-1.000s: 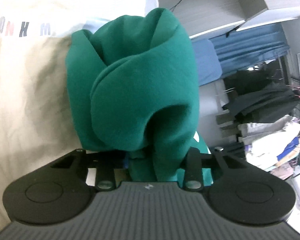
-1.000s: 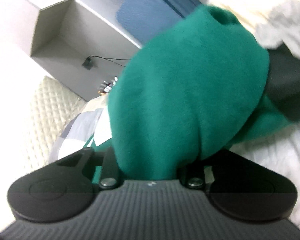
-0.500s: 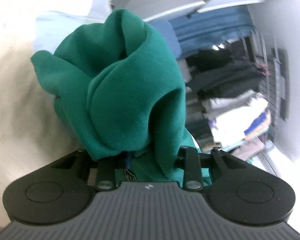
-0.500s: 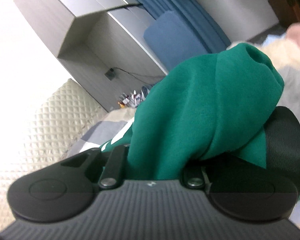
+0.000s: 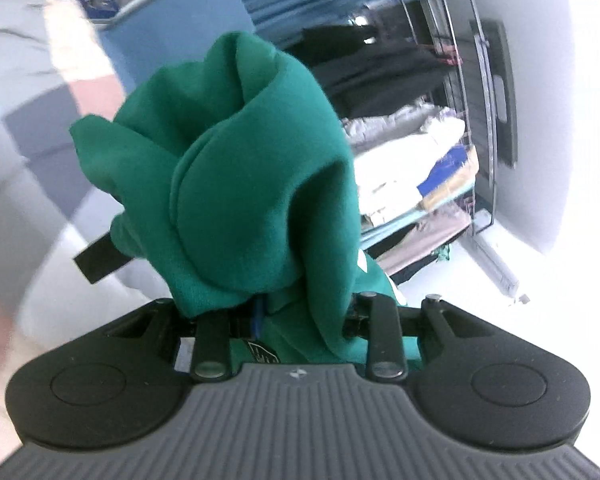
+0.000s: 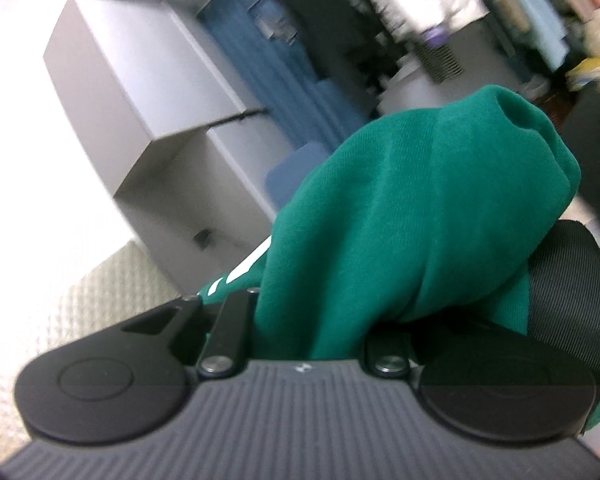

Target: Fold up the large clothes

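Observation:
A thick green garment (image 5: 252,184) with white lettering fills the middle of the left wrist view, bunched in folds over my left gripper (image 5: 296,312), which is shut on it; the fingertips are hidden under the cloth. In the right wrist view the same green garment (image 6: 412,216) drapes over my right gripper (image 6: 312,332), which is shut on it, fingers hidden. Both grippers hold the cloth up in the air. A black ribbed cuff or hem (image 6: 568,280) of the garment hangs at the right.
A wire rack with stacked clothes (image 5: 412,160) stands at the right of the left wrist view, beside a white wall. Grey cabinets (image 6: 148,92), blue curtains (image 6: 268,64) and a quilted cream headboard (image 6: 112,304) show in the right wrist view. A blue cushion (image 5: 172,32) lies behind.
Both grippers have lifted and swung with the green garment. The cream shirt and bed have left the left view; the rack and room now show behind.

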The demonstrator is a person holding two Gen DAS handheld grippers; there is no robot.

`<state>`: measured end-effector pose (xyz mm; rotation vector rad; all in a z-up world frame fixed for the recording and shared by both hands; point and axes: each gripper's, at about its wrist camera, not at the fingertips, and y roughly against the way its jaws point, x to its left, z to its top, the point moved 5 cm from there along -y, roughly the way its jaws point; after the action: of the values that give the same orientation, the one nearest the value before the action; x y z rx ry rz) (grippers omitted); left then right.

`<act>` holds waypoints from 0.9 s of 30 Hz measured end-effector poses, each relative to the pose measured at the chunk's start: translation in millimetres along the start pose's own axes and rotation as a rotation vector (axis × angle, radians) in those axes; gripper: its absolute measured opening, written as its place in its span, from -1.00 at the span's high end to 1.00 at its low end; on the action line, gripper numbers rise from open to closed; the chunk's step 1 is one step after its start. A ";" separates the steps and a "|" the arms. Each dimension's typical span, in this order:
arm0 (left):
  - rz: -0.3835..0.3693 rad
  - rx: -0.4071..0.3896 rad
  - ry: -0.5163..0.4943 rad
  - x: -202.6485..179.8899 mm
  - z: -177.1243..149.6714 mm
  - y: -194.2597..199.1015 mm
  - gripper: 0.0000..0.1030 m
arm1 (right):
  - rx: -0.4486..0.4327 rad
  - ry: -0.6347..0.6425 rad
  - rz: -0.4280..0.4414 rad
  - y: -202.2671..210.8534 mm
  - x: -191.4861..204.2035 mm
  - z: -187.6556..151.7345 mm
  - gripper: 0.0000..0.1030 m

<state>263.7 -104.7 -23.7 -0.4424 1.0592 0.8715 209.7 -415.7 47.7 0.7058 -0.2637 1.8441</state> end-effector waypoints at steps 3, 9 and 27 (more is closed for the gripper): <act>0.002 0.024 0.009 -16.2 -21.7 -45.9 0.30 | -0.024 0.000 -0.055 22.1 -28.9 11.6 0.55; 0.049 0.107 -0.033 -6.0 -77.4 -116.8 0.30 | -0.023 -0.061 -0.145 30.1 -90.1 -6.8 0.55; 0.200 0.231 -0.156 80.0 -138.4 -145.3 -0.07 | 0.065 -0.214 -0.191 39.3 -182.9 -121.3 0.49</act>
<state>317.7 -255.3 -168.9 -0.0744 1.0563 0.9309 174.9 -513.1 -149.9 0.9432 -0.2658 1.6029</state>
